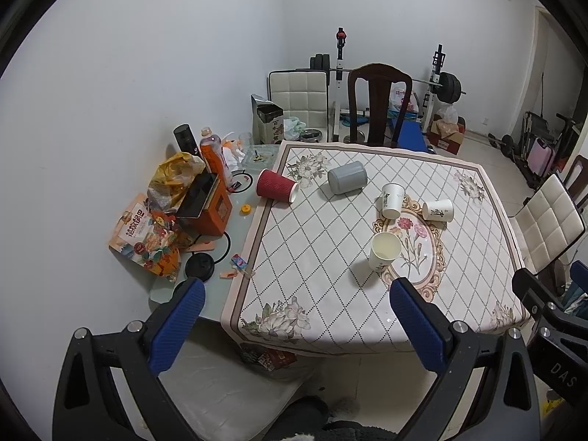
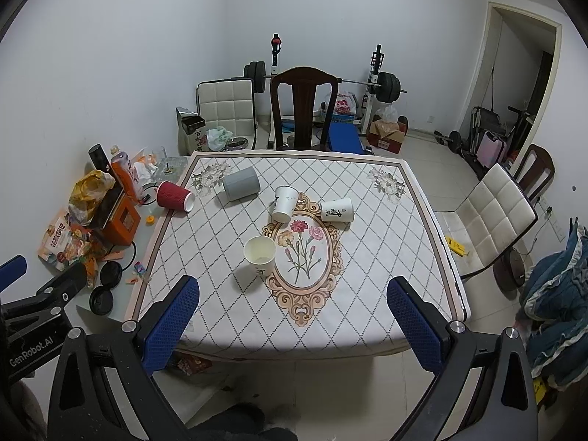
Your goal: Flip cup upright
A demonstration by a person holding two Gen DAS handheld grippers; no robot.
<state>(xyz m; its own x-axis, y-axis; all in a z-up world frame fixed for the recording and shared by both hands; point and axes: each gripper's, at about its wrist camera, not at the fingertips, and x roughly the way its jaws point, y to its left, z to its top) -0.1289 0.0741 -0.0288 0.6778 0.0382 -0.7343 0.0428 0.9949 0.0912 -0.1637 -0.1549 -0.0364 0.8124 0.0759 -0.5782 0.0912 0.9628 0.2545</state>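
Both tools held back off the near edge of the counter (image 2: 422, 220), well apart from every cup: left tool (image 1: 297, 325) with fingers spread wide and nothing between them, right tool (image 2: 294, 325) likewise spread and empty. On the patterned cloth, one white paper cup (image 2: 260, 255) already standing mouth-up, near the middle and just left of the flower medallion. Still lying on their sides: a white cup (image 2: 284, 204) just beyond it with mouth toward the near side, a second white printed cup (image 2: 336, 209) to its right, a grey cup (image 2: 240, 183) farther left, and a red ribbed cup (image 2: 174, 196) at the far left edge of the cloth. Probably best to start with the nearest tipped white cup. Worth approaching low and level, closing across the body midway along rather than at the soft rim, pinching lightly to avoid crushing thin paper. Then a lift just clear of the cloth, a rotation until the mouth faces up, and a flat set-down on the base before release. Care needed to miss the standing cup while reaching past it.
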